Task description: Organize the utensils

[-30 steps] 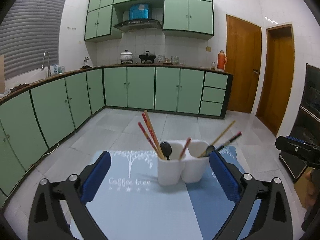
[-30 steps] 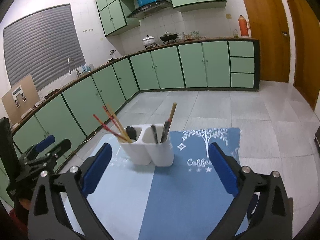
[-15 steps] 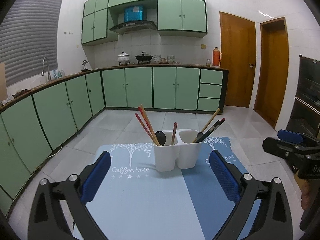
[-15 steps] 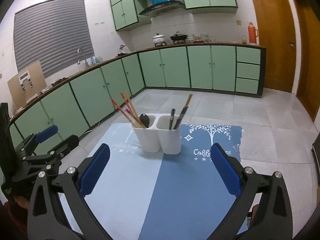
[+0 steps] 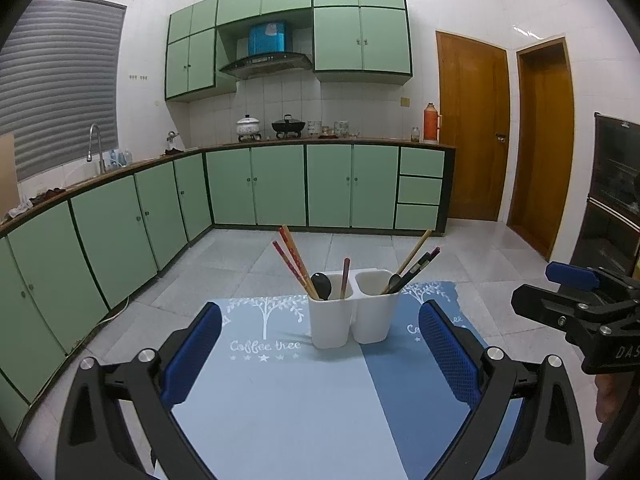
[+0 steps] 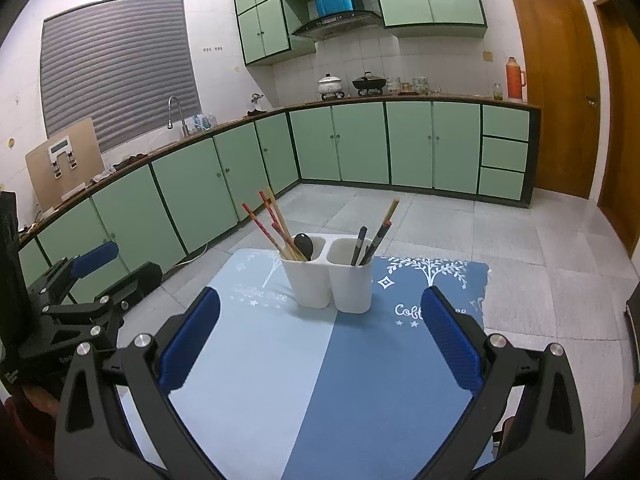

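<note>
Facing, from the left wrist view, a white two-cup plastic holder (image 5: 352, 312) of chopsticks (image 5: 294, 262) and a black spoon (image 5: 321, 285) upright on the blue mat (image 5: 280, 400); left tool (image 5: 320, 360) spread wide, empty. Seen from the right wrist view: same holder (image 6: 326, 280) mid-mat, right tool (image 6: 320, 344) likewise agape, textured blue pads (image 6: 450, 340) clasping nothing.

Mat (image 5: 280, 412) btwn me and the holder (image 5: 352, 316) is bare, so both grippers have a straight run fwd. My left gripper (image 5: 320, 354) gapes wide, nothing btwn the pads; same for my right gripper (image 6: 320, 338). Only thing standing on the mat is the holder, w/ chopsticks (image 5: 294, 262) fanning out up-left and sticks (image 5: 414, 266) leaning up-right, so approach from above is crowded at the rims. Mat either side of the holder is clear. Right gripper sits off to the right of the left wrist view, well apart from the holder.
</note>
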`<action>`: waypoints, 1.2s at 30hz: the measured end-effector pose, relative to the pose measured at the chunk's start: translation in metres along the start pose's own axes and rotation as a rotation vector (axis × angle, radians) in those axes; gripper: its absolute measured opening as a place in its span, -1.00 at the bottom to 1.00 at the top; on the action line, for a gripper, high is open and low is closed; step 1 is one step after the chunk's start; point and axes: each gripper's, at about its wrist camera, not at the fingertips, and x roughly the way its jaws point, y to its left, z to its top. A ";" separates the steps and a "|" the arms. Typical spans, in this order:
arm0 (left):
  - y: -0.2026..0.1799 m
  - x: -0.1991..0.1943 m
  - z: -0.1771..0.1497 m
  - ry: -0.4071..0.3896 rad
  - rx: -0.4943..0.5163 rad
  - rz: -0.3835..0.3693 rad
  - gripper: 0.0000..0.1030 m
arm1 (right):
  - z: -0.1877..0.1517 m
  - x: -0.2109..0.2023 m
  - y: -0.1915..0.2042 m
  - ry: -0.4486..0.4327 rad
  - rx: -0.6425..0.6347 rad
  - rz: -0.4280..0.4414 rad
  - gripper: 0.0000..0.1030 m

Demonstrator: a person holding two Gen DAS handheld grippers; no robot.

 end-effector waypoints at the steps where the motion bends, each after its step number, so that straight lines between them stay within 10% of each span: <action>1: 0.000 -0.001 0.000 -0.001 0.000 -0.001 0.88 | 0.000 -0.001 0.000 -0.001 -0.001 0.000 0.89; 36: 0.002 -0.006 0.001 -0.007 -0.009 -0.004 0.88 | 0.005 0.000 0.005 0.005 -0.022 0.006 0.89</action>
